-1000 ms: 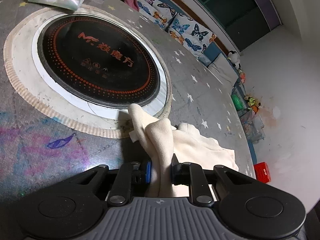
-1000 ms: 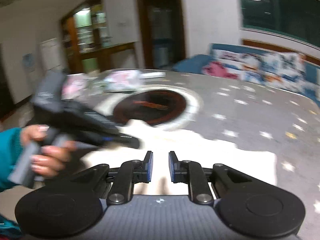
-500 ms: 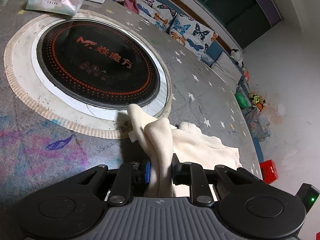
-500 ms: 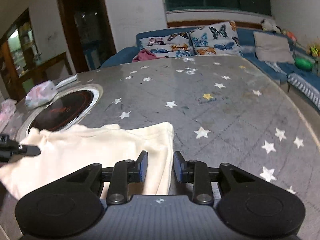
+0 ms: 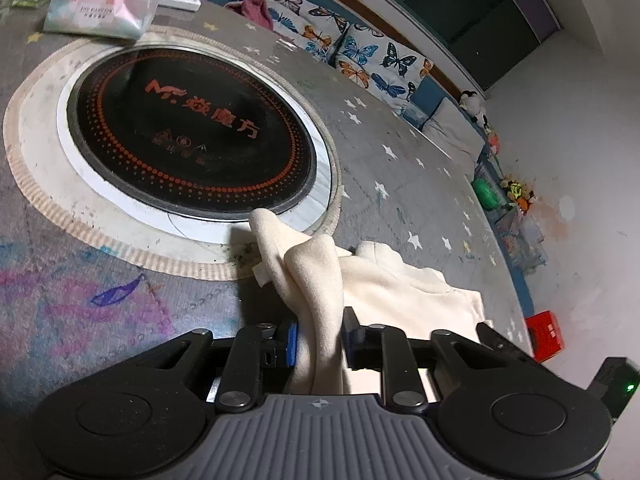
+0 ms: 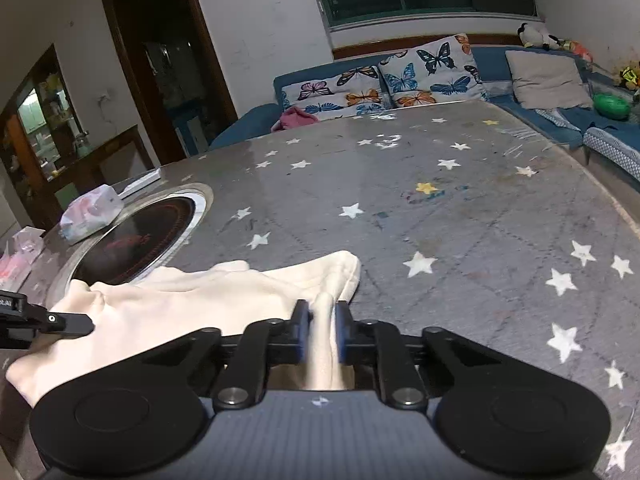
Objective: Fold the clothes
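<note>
Cream garment (image 6: 168, 304) spread flat on the grey star-printed table (image 6: 460, 216), just beside the round black hob (image 5: 188, 132) set into the tabletop, 1 end bunched up near the hob's pale ring. Left gripper (image 5: 319, 338) clenched on that bunched end, fabric rising in a thick fold between the blue pads. Right gripper (image 6: 320, 330) at the opposite end, jaws closing with a raised pinch of the cloth's edge already pressed between them; pink tissue pack (image 5: 102, 0) well apart, beyond the hob.
</note>
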